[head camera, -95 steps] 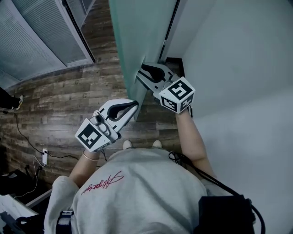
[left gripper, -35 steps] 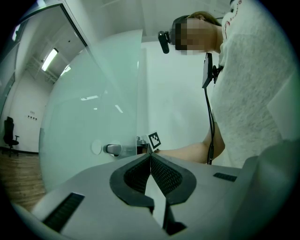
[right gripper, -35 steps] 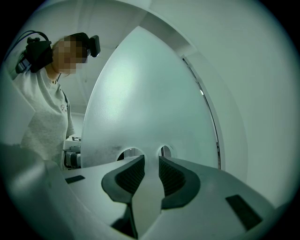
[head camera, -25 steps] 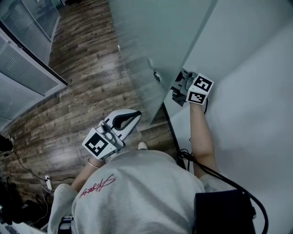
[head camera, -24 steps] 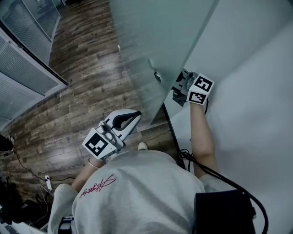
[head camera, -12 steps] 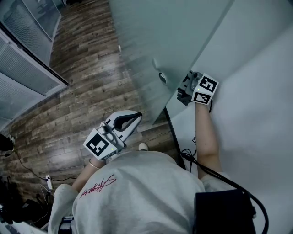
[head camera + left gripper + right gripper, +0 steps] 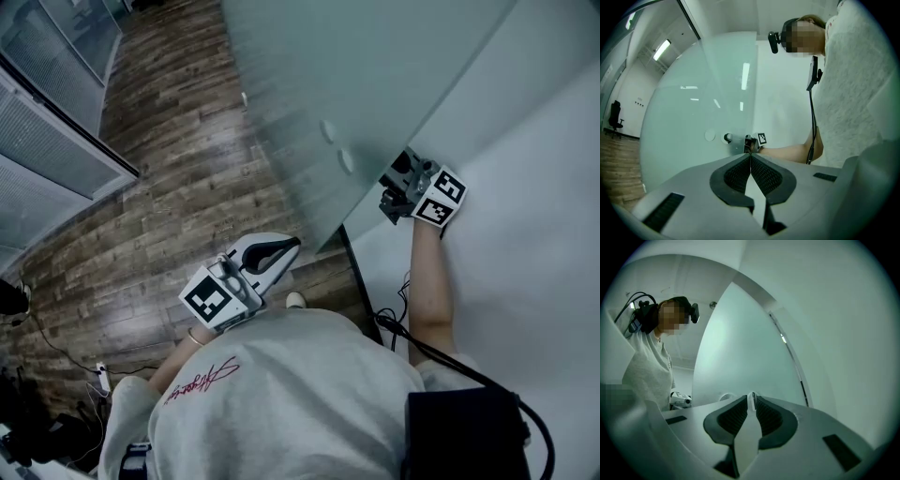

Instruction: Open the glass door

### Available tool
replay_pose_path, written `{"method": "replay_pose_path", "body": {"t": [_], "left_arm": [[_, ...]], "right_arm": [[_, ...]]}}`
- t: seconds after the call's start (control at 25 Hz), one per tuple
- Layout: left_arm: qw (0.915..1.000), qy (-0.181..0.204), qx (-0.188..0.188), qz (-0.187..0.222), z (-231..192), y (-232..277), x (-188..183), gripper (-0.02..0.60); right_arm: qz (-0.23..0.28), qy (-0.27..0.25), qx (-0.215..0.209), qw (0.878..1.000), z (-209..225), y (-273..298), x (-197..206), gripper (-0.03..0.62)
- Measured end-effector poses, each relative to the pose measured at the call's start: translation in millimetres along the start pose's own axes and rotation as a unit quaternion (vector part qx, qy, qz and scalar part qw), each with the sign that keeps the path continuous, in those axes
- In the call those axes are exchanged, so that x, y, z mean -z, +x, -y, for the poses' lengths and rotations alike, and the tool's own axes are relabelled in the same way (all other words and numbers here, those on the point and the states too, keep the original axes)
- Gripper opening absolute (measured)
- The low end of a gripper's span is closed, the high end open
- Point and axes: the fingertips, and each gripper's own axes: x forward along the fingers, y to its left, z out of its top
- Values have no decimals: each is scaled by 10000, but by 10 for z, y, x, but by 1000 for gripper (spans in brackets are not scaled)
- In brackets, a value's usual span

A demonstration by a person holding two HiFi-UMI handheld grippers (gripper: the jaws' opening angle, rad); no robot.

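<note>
Nearest us, the left gripper (image 7: 293, 245) hangs idle by our waist, jaws pressed together on nothing and pointing toward the door's lower corner. The toe of our shoe (image 7: 295, 300) shows just below it, so we keep both clear of that corner as the panel swings.

Next comes the glass door (image 7: 375, 66), frosted and already standing at an angle out over the wooden floor (image 7: 178, 159). Its free edge lies between our two grippers.

On the far side of that edge, close to the white wall (image 7: 525, 234), the right gripper (image 7: 753, 398) has just been closing. Its jaws stand nearly together with a thin pale strip between the tips. We take that strip for the end of the handle (image 7: 738, 139), which the left gripper view shows running from the door to this gripper.

We judge the door partly open. To finish well, we should keep the pinch firm and let the wrist follow the door's arc instead of dragging straight. We should also mind the narrow space beside the wall.
</note>
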Motion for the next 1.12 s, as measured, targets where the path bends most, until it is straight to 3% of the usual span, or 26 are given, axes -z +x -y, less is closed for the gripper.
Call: {"method": "replay_pose_path", "body": {"t": [0.12,0.28,0.52,0.72,1.12], "left_arm": [[9999,-11,149,-7,-29,12,1,17],[9994,61,335,97,-102,14,-38,17],[9973,97,716,97,-112,-60,-53,17],[9960,217,865,52,-134,-203,-118,17],[9938,222,1084,55,-191,-532,-131,17]], "right_arm": [[285,26,491,9984,-2,-176,5,46],[238,-194,1045,9941,-247,-418,88,40],[294,-247,1541,9873,-756,-694,125,37],[393,-386,1720,9836,-1207,-628,93,37],[-135,-713,1855,9800,-1864,-79,379,29]]}}
